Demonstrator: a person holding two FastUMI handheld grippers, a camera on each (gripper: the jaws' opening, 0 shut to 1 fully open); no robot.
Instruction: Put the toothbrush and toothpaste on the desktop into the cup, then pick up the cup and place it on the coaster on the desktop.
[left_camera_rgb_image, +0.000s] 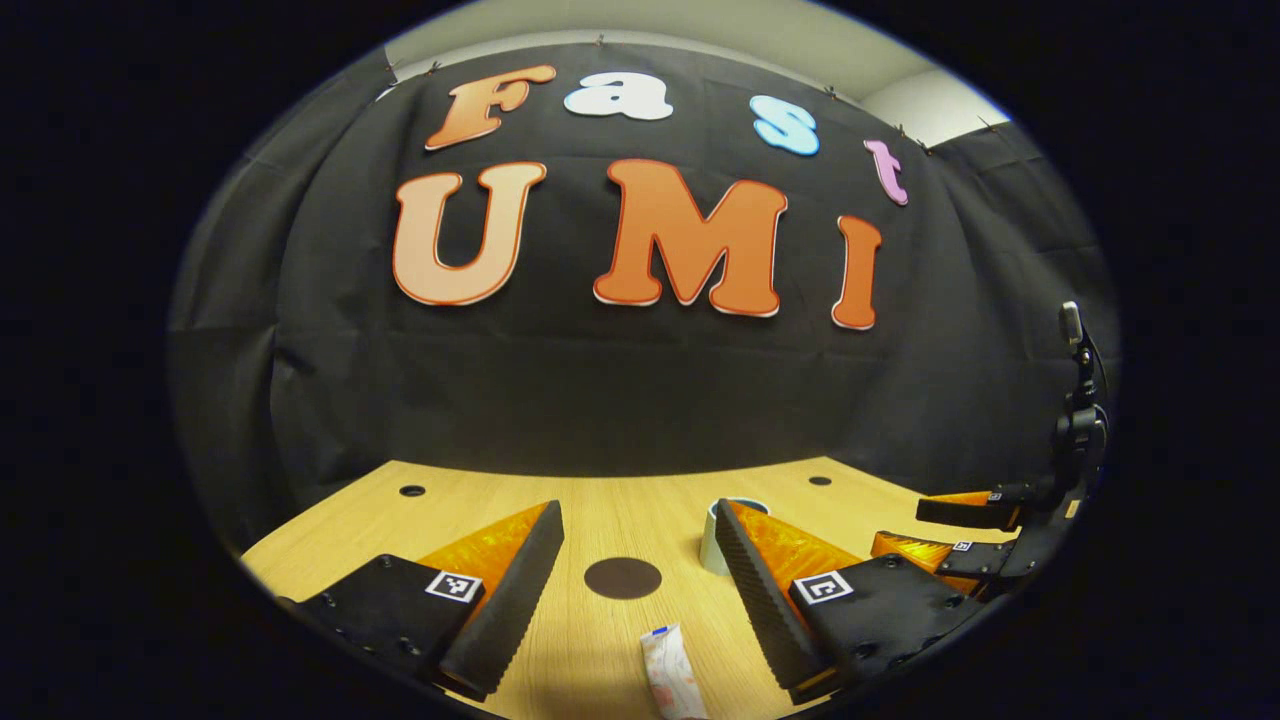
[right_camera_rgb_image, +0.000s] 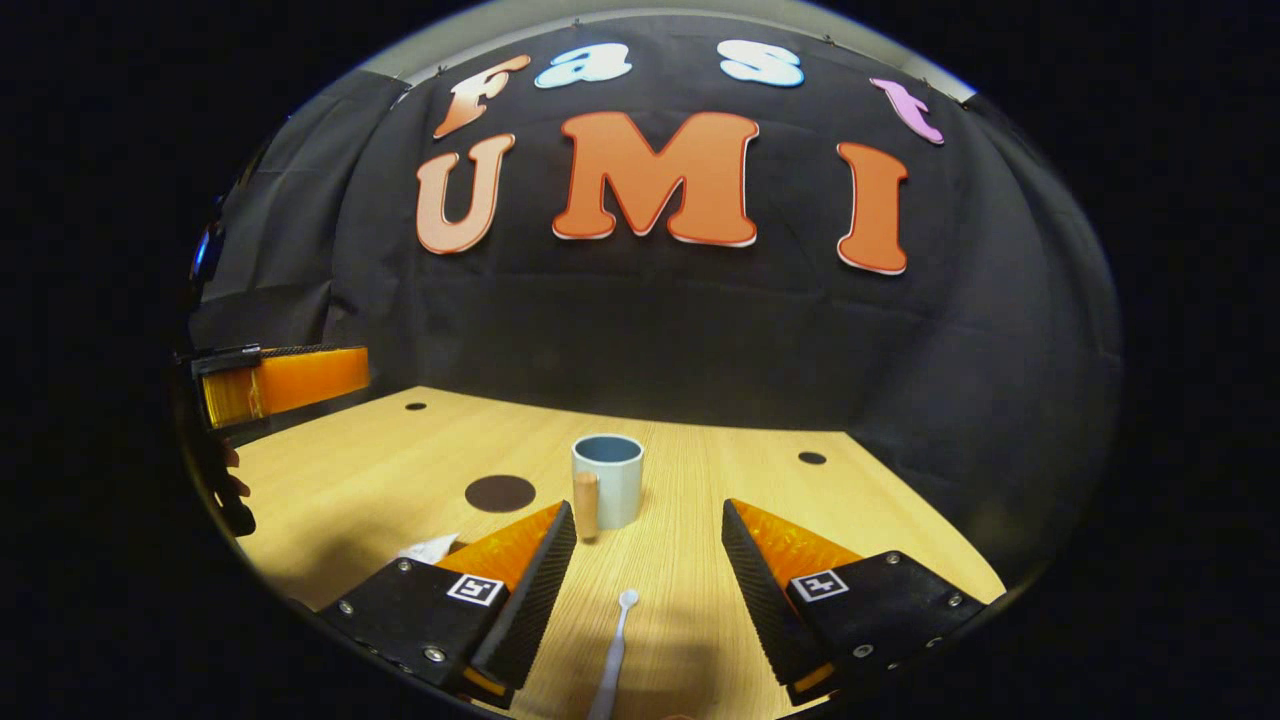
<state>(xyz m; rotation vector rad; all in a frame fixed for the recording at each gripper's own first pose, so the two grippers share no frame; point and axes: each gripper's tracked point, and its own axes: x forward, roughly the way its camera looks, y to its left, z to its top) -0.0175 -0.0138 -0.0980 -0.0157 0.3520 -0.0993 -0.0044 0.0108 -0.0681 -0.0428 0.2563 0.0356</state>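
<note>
One cup (right_camera_rgb_image: 607, 478) stands upright on the desk (right_camera_rgb_image: 700, 560) at the centre of the right gripper view, with a wooden handle on its left side. One toothbrush (right_camera_rgb_image: 613, 650) lies on the desk at lower centre of that view, between the right gripper's (right_camera_rgb_image: 648, 560) fingers, head toward the cup, its tail cut off by the bottom edge. One toothpaste (left_camera_rgb_image: 672, 670) tube lies at lower centre of the left gripper view, between the left gripper's (left_camera_rgb_image: 637, 565) fingers, its lower end cut off. One dark round coaster (left_camera_rgb_image: 622, 578) lies on the desk just beyond the tube; in the right gripper view it sits left of the cup, apart from it.

In the left gripper view the cup is largely hidden behind the right-hand finger. In the right gripper view the tube is a pale corner at the left-hand finger's edge, hard to make out.

Both grippers stand wide open, holding nothing. Each appears as the far gripper at the edge of the other's view. Two dark holes mark the desk's far edge.
</note>
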